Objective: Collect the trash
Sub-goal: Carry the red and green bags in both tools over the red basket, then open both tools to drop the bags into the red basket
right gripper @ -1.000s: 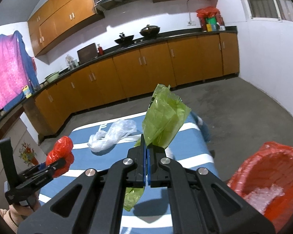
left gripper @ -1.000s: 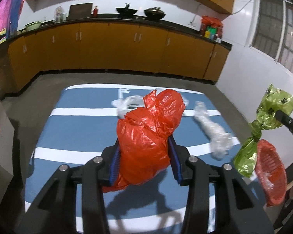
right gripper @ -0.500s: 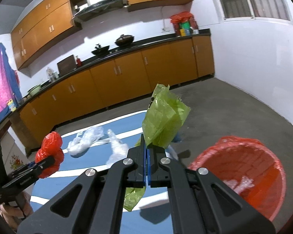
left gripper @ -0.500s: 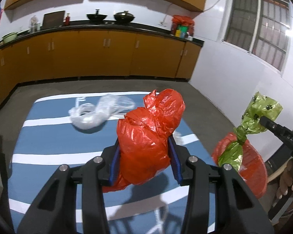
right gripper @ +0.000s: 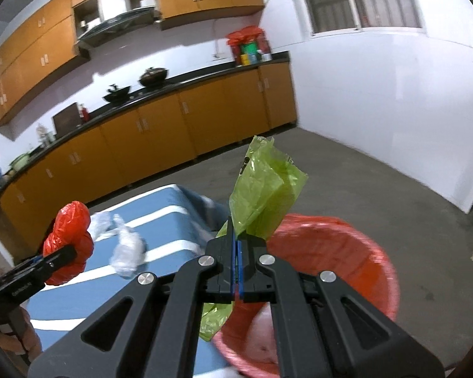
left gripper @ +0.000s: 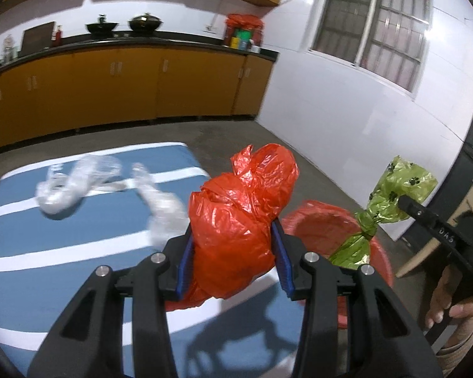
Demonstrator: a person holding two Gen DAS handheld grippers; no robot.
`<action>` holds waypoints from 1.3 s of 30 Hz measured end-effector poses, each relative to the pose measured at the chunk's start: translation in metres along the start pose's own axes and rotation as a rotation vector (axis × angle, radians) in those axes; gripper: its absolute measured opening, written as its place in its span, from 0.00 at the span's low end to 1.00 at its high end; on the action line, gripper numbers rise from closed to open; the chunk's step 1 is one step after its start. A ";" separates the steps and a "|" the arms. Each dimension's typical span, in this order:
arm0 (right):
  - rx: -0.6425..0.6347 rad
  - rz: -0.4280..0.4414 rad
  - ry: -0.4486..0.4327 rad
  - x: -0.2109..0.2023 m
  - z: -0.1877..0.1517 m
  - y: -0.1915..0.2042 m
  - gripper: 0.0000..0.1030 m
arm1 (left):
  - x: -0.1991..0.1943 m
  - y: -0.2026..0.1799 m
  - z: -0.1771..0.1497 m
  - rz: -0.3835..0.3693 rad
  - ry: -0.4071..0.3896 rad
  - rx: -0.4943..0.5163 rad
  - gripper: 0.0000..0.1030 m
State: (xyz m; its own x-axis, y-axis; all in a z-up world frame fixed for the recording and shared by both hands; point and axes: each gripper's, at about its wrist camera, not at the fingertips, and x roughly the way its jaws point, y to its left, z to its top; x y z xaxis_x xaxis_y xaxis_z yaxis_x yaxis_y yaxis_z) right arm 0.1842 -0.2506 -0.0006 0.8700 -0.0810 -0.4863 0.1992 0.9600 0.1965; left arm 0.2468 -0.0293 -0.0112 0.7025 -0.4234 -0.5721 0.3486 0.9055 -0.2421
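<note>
My left gripper (left gripper: 233,252) is shut on a crumpled red plastic bag (left gripper: 239,217), which bulges up between the blue pads. My right gripper (right gripper: 237,245) is shut on a green plastic bag (right gripper: 265,198); that green bag (left gripper: 394,195) also shows at the right of the left wrist view, hanging over a red bin (left gripper: 321,220). The red bin (right gripper: 331,252) sits on the floor just right of the table, below and ahead of my right gripper. The red bag (right gripper: 69,239) and my left gripper (right gripper: 63,253) appear at the left of the right wrist view.
A blue table with white stripes (left gripper: 31,239) holds two clear crumpled plastic bags (left gripper: 75,182) (left gripper: 160,208). Orange kitchen cabinets (left gripper: 110,91) run along the back wall, and a white wall (left gripper: 347,110) stands to the right. A person's hand (left gripper: 447,302) holds the right gripper.
Both grippers have swung to the right with their bags still held. The red bin has come closer, and the green bag now hangs over it.
</note>
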 end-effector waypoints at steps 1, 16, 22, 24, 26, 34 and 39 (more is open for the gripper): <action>0.006 -0.019 0.000 -0.002 -0.001 -0.007 0.01 | 0.005 -0.008 -0.001 -0.019 0.009 0.005 0.42; 0.065 -0.113 0.039 -0.003 -0.009 -0.066 0.01 | 0.066 -0.090 -0.020 -0.189 0.117 0.085 0.42; 0.076 -0.120 0.050 -0.001 -0.011 -0.074 0.01 | 0.081 -0.107 -0.026 -0.218 0.148 0.103 0.42; 0.082 -0.121 0.054 0.000 -0.011 -0.076 0.01 | 0.085 -0.112 -0.025 -0.224 0.155 0.105 0.42; 0.088 -0.122 0.058 0.002 -0.011 -0.077 0.01 | 0.089 -0.115 -0.025 -0.231 0.163 0.108 0.42; 0.114 -0.076 0.087 0.008 -0.012 -0.088 0.03 | 0.106 -0.129 -0.024 -0.267 0.198 0.111 0.49; 0.150 -0.057 0.101 0.010 -0.016 -0.096 0.35 | 0.116 -0.126 -0.030 -0.255 0.222 0.107 0.58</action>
State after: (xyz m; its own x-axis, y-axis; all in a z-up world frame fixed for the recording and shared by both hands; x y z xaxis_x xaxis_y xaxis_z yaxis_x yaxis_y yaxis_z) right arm 0.1662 -0.3391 -0.0379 0.8074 -0.0993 -0.5816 0.3181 0.9035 0.2873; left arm 0.2655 -0.1918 -0.0706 0.4365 -0.6079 -0.6632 0.5663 0.7585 -0.3225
